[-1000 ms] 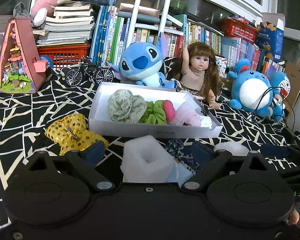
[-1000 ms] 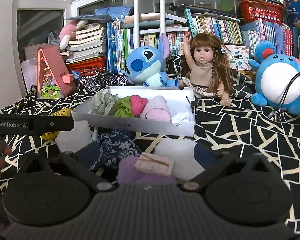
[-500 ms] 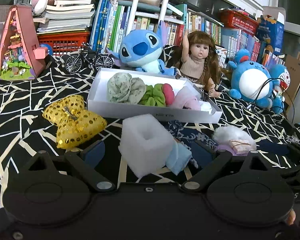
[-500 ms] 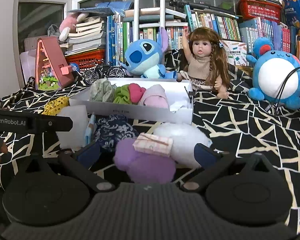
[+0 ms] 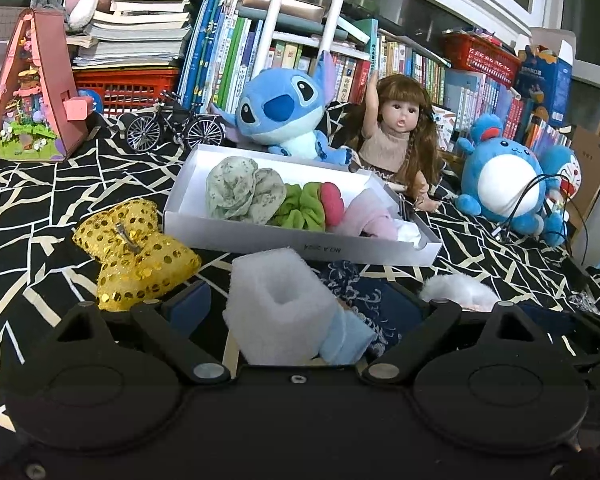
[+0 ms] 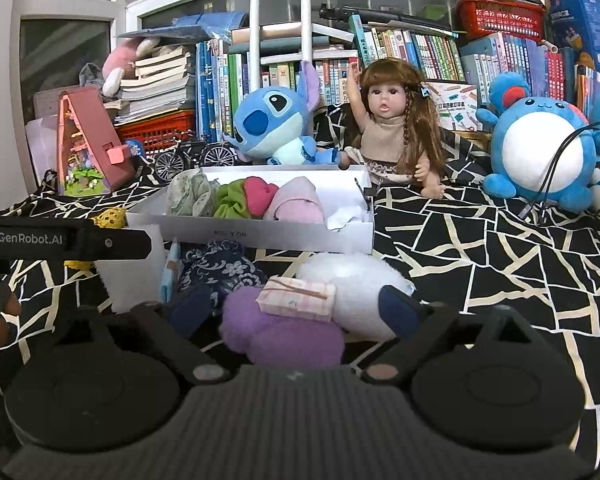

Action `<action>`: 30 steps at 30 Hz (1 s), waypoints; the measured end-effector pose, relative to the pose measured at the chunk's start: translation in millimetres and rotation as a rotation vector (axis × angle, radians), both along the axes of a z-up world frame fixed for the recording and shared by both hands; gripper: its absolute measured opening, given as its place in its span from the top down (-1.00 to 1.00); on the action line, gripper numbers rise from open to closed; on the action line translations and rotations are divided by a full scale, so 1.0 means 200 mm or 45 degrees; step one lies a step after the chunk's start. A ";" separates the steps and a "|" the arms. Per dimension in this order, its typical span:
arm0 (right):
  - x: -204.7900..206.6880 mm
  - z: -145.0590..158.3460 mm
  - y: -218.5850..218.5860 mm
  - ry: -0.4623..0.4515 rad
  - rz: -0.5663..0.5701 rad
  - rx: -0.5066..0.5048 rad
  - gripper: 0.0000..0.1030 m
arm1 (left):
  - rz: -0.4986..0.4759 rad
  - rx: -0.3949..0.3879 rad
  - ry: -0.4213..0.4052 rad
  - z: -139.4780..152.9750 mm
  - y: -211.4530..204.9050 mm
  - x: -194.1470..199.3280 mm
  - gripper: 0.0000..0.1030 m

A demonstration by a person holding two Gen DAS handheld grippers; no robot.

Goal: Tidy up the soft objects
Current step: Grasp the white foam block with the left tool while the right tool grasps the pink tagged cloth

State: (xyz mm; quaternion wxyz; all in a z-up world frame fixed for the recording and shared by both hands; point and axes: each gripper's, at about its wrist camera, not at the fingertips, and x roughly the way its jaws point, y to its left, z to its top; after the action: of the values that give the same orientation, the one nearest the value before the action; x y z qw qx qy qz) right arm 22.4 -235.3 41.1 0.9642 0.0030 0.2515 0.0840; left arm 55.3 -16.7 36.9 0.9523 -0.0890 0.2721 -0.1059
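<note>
Just in front of the shallow white cardboard box (image 5: 300,240), the left tool (image 5: 296,304) is closing around a white foam block (image 5: 276,304), the right tool (image 6: 296,308) around a purple-and-white plush puff (image 6: 284,328); neither grips yet. Squeeze gently and centred before lifting.

Lower part of the white foam block (image 5: 278,312) and the light blue cloth (image 5: 346,340) hidden behind the left tongs' black body. Purple plush (image 6: 284,334) partly covered by a pink checked tag (image 6: 298,298). Box label print (image 5: 324,249) upside down, too small to read; blue round plush (image 6: 540,152) crossed by black cables.
</note>
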 end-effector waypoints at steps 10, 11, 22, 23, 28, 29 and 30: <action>0.01 0.00 0.03 -0.015 -0.015 -0.029 -0.57 | -0.022 0.015 -0.022 -0.03 -0.01 0.00 -0.10; 0.01 0.00 0.03 -0.016 -0.022 -0.026 -0.54 | -0.025 0.014 -0.024 -0.03 -0.01 -0.01 0.06; 0.05 -0.02 0.02 -0.006 -0.045 -0.011 -0.29 | 0.007 0.090 -0.067 -0.04 -0.04 -0.01 -0.48; 0.05 -0.02 0.02 -0.009 -0.045 -0.016 -0.23 | 0.002 0.084 -0.063 -0.05 -0.04 0.00 -0.48; 0.05 -0.01 0.01 -0.021 -0.059 -0.012 0.05 | 0.035 0.057 -0.037 -0.06 -0.04 0.04 -0.16; 0.05 -0.01 0.01 -0.023 -0.060 -0.010 0.05 | 0.034 0.051 -0.035 -0.06 -0.04 0.04 0.01; 0.04 -0.01 0.01 -0.023 -0.060 -0.009 0.05 | 0.030 0.046 -0.030 -0.06 -0.03 0.04 0.02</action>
State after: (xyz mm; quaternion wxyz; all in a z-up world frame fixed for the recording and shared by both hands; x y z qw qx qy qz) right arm 31.4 -233.2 39.3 0.9681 0.0047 0.2429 0.0606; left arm 63.7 -23.5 24.7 0.9581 -0.0736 0.2617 -0.0906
